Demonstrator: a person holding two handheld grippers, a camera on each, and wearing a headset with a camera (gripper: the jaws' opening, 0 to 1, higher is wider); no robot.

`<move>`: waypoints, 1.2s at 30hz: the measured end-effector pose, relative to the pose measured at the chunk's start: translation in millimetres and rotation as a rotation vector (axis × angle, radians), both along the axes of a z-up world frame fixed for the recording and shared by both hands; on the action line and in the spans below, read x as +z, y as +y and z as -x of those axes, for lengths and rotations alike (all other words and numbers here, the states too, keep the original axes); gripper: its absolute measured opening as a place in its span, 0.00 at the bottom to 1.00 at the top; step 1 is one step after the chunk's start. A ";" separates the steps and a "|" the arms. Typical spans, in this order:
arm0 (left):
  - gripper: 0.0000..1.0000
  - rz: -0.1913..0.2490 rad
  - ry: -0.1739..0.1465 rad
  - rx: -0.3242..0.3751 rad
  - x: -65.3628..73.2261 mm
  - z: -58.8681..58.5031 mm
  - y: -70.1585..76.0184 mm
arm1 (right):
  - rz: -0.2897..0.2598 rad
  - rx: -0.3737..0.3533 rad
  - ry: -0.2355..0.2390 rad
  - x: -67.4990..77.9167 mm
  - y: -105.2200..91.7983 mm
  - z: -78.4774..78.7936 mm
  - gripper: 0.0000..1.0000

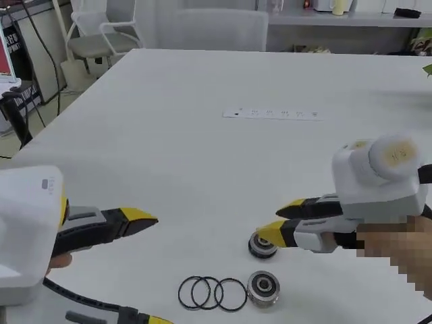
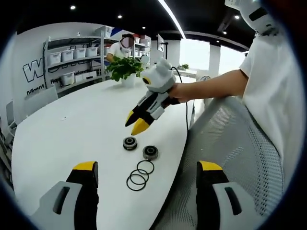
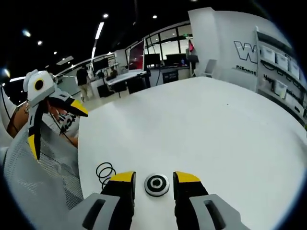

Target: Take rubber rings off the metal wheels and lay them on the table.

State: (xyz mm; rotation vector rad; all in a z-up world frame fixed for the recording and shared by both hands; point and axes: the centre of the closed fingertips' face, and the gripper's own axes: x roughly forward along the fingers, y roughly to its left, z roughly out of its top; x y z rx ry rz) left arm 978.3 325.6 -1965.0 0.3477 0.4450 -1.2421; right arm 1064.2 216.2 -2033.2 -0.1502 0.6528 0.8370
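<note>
On the white table [image 1: 202, 135], near the person's edge: three black rings [image 1: 212, 293], flat, overlapping in a short row. Just right of the rings, perhaps touching the last one: a wheel [image 1: 262, 287], lying flat, bare metal with a grooved rim. Beyond the rings and a little to the right, apart from them: a second wheel [image 1: 262, 245], also flat and darker at the rim. Ring on it or not: unclear.

Low over the second wheel, beyond and right of the rings: the right gripper [image 1: 282, 217], coming in from the right. Fingers spread. In the right gripper view, yellow tips on either side of the second wheel with a gap on both sides, so no pinch. In the head view, nearer tip overlapping that wheel's upper edge; contact unclear.

Left of the rings, above the table and pointing toward them: the left gripper [image 1: 159, 270]. Fingers spread wide, holding nothing. In the left gripper view, rings and both wheels ahead between the two tips.

Well beyond the rings, on the table: a narrow strip [image 1: 270, 113] with small printed marks. Farther still, past the table's far left corner: a white chair [image 1: 101, 34].
</note>
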 end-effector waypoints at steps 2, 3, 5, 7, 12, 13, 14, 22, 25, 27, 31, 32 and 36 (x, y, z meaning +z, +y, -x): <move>0.83 -0.001 -0.029 -0.015 8.7 -3.5 -3.5 | 0.007 0.013 0.012 -5.7 -0.9 1.7 0.29; 0.83 -0.002 -0.036 -0.019 11.9 -5.1 -4.9 | 0.012 0.021 0.017 -8.4 -1.5 2.7 0.30; 0.83 -0.005 -0.059 -0.034 19.1 -9.1 -8.3 | 0.029 0.039 0.028 -15.4 -3.8 5.4 0.31; 0.83 -0.010 -0.083 -0.049 24.1 -14.3 -11.4 | 0.044 0.040 0.043 -22.7 -8.1 5.9 0.31; 0.82 0.026 -0.105 -0.056 41.0 -28.2 -22.2 | 0.049 0.036 0.077 -36.7 -16.0 7.8 0.32; 0.82 0.035 -0.111 -0.062 44.3 -29.6 -24.9 | 0.048 0.037 0.080 -38.5 -16.7 8.6 0.32; 0.81 0.045 -0.117 -0.070 47.5 -30.7 -27.9 | 0.043 0.039 0.084 -39.7 -16.9 9.4 0.33; 0.78 0.035 -0.163 -0.139 57.1 -42.9 -49.2 | 0.038 0.060 0.074 -44.1 -14.3 10.7 0.32; 0.75 0.045 -0.173 -0.153 57.3 -49.8 -59.2 | 0.032 0.059 0.075 -44.6 -13.5 10.6 0.31; 0.72 0.049 -0.172 -0.156 52.9 -55.2 -68.4 | 0.033 0.060 0.073 -44.8 -12.9 10.9 0.31; 0.73 0.026 -0.190 -0.161 37.5 -66.8 -85.1 | 0.037 0.064 0.073 -45.3 -12.1 11.3 0.30; 0.71 0.022 -0.189 -0.165 35.5 -67.5 -86.3 | 0.039 0.063 0.071 -45.2 -12.3 11.1 0.30; 0.67 0.001 -0.155 -0.178 14.5 -78.1 -97.9 | 0.037 0.059 0.072 -45.1 -12.8 10.7 0.30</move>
